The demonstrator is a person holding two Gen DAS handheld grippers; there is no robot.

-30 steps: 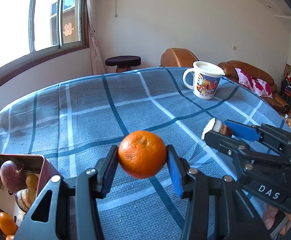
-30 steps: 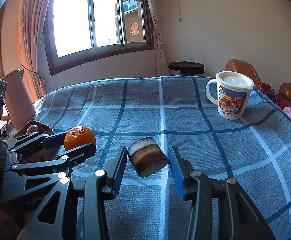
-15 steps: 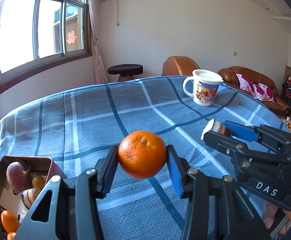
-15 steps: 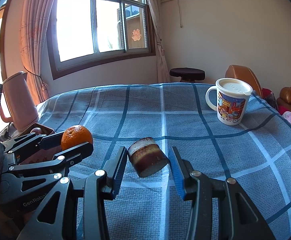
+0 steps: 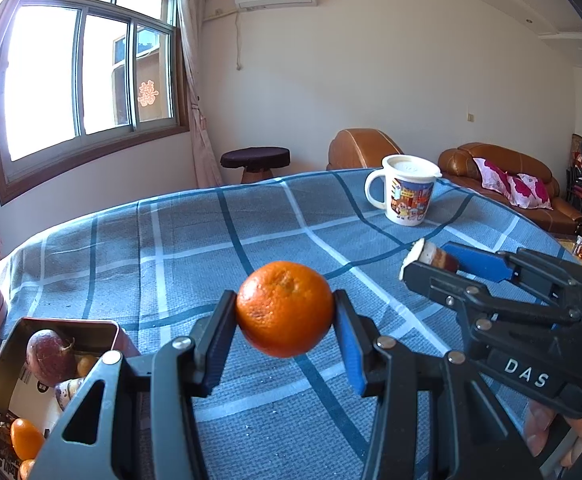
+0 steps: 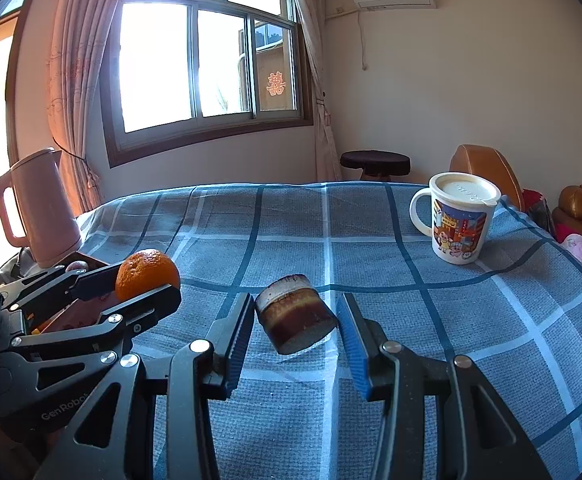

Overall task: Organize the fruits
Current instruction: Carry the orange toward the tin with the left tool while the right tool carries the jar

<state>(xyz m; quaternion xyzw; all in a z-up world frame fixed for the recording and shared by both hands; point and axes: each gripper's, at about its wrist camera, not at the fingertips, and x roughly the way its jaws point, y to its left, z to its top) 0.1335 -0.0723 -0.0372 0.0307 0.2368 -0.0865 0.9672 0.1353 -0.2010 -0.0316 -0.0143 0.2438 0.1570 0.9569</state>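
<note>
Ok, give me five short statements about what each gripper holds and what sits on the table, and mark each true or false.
1. The left gripper is shut on the orange. True.
2. The right gripper is open with nothing in it. False: it grips the brown cut chunk.
3. The mug lies on its side. False: it stands upright with a lid on.
4. The tin box holds several fruits. True.
5. The pink kettle stands next to the mug. False: it is at the table's opposite end.
</note>
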